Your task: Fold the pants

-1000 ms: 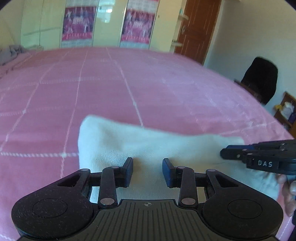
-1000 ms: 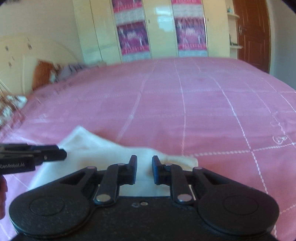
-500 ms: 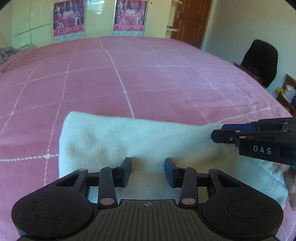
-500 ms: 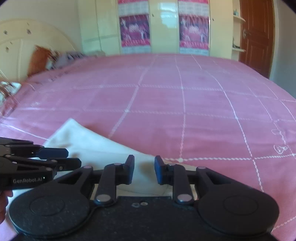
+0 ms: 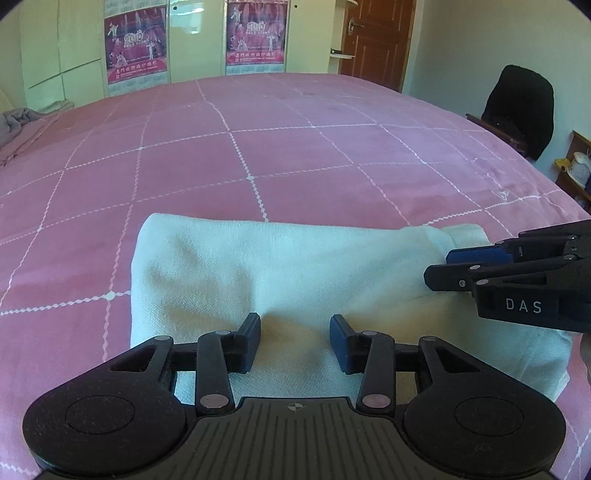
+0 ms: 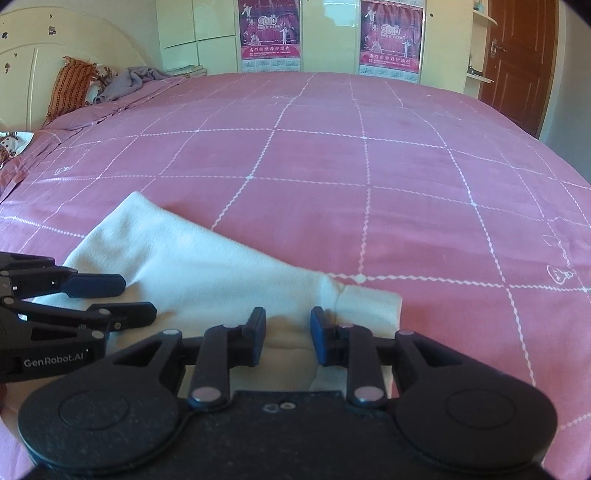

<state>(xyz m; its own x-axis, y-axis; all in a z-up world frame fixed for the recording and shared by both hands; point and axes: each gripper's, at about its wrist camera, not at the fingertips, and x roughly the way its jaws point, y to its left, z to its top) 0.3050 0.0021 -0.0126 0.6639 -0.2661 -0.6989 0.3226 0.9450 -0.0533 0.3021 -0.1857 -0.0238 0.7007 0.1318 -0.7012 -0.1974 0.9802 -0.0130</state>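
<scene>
Left tool (image 5: pixel 294 341) and right tool (image 6: pixel 287 336) have just spread, releasing the folded white pants (image 5: pixel 295 266) on the bed (image 5: pixel 258 147). Fold appears complete; next, withdraw clear.

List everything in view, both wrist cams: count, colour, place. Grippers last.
pants: 1, white, folded into a bundle on the near edge of the bed, under both grippers
bedspread: 1, pink with white grid lines, covers the whole bed
pillow: 1, orange patterned, far left against the headboard
grey cloth: 1, crumpled beside the pillow
headboard: 1, cream, far left
wardrobe: 1, cream, back wall
posters: 2, pink-purple, on the wardrobe doors
door: 1, brown wood, back right
chair: 1, draped in black, right of the bed
left gripper: 1, black with blue pads, jaws apart over the pants, gripping nothing
right gripper: 1, same, jaws apart over the cuffed end, gripping nothing
</scene>
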